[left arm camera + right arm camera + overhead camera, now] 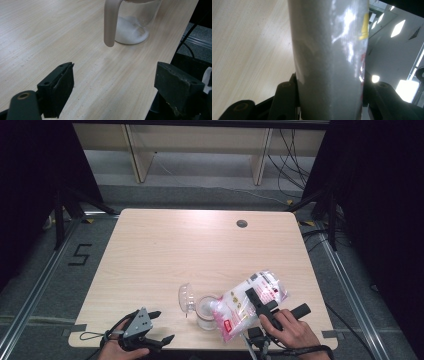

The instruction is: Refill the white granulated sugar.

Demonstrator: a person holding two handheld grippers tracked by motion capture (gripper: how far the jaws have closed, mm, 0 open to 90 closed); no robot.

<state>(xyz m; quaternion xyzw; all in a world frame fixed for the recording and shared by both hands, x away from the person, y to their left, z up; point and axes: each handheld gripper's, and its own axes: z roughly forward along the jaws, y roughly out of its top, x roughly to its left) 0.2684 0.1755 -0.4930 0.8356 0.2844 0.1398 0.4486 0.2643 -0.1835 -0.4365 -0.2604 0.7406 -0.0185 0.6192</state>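
A clear plastic bag with red print, full of white powder, is tilted down to the left over a clear jug near the table's front edge. My right gripper is shut on the bag, which bulges between its jaws. The jug has a pale pink handle, a heap of white powder at its bottom, and a clear lid hinged open to its left. My left gripper rests open at the front left of the table, its jaws wide apart with nothing between them.
The light wood table has a round cable hole at the back right. The jug stands close to the table's front edge. Beyond the table are desk legs, cables and dark stands on a grey floor.
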